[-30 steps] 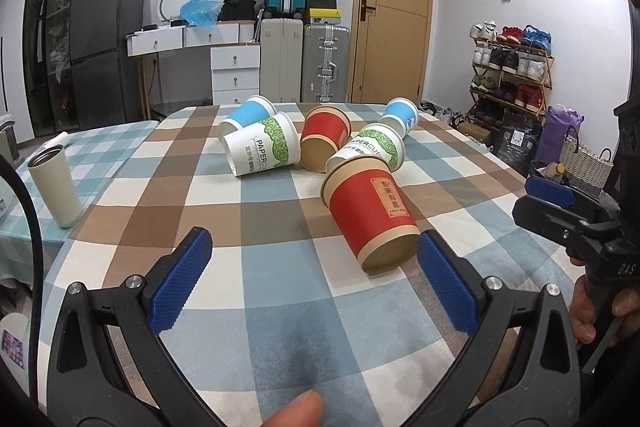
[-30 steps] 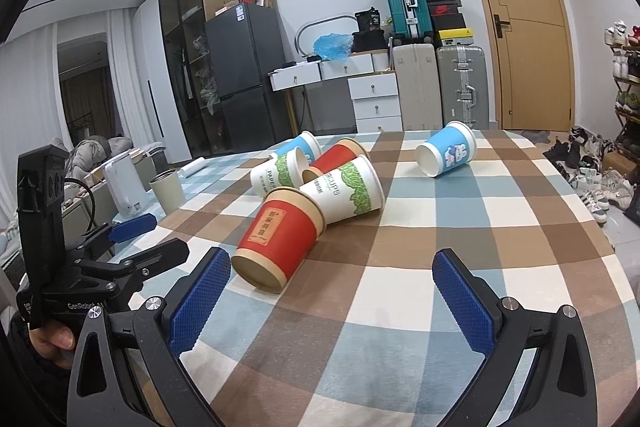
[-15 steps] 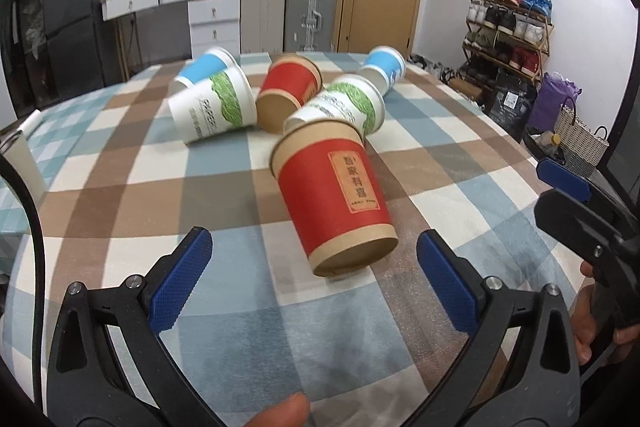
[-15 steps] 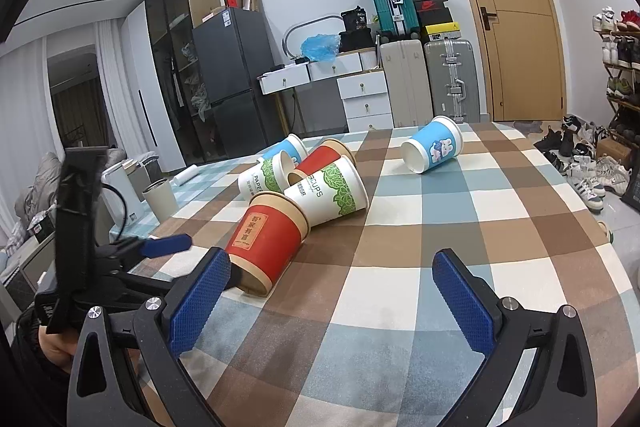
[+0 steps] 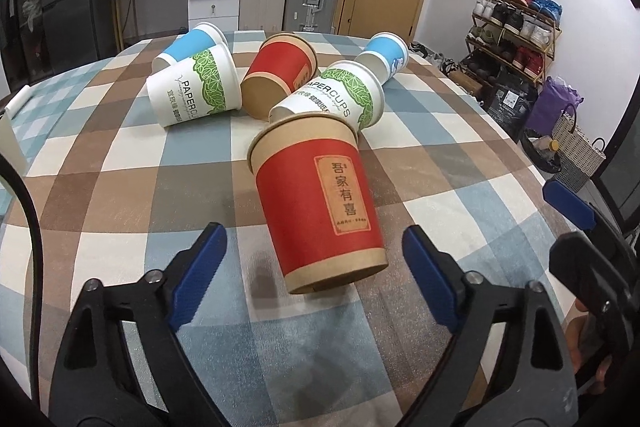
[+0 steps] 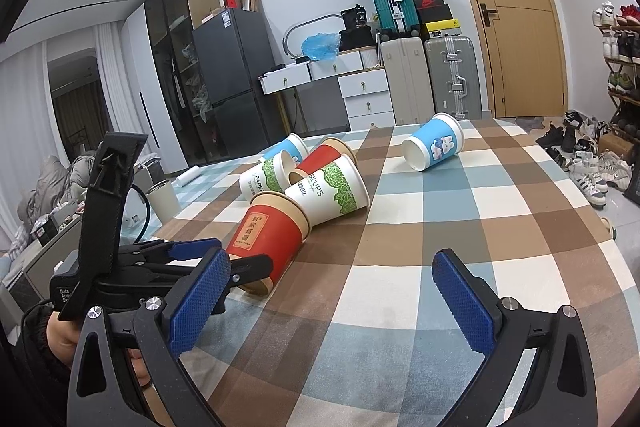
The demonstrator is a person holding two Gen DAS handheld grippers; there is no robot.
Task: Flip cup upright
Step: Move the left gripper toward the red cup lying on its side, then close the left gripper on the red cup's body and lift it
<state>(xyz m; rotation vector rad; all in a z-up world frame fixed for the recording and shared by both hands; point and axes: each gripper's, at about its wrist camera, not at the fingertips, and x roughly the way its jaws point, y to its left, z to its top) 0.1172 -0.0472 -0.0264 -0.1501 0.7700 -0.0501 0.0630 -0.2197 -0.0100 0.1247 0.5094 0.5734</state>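
Observation:
A red and kraft paper cup lies on its side on the checked tablecloth, base toward me; it also shows in the right wrist view. My left gripper is open, its blue pads either side of the cup's base and apart from it. My right gripper is open and empty over the cloth, right of that cup. Behind lie two green-print white cups, another red cup and two blue cups, all on their sides.
The table carries a checked cloth. A pale tumbler stands off the table's left side. Suitcases, drawers and a fridge line the back wall; a shoe rack stands at the right.
My left gripper has moved forward and down toward the near red cup, whose base now sits between the open pads. The right gripper has barely moved.

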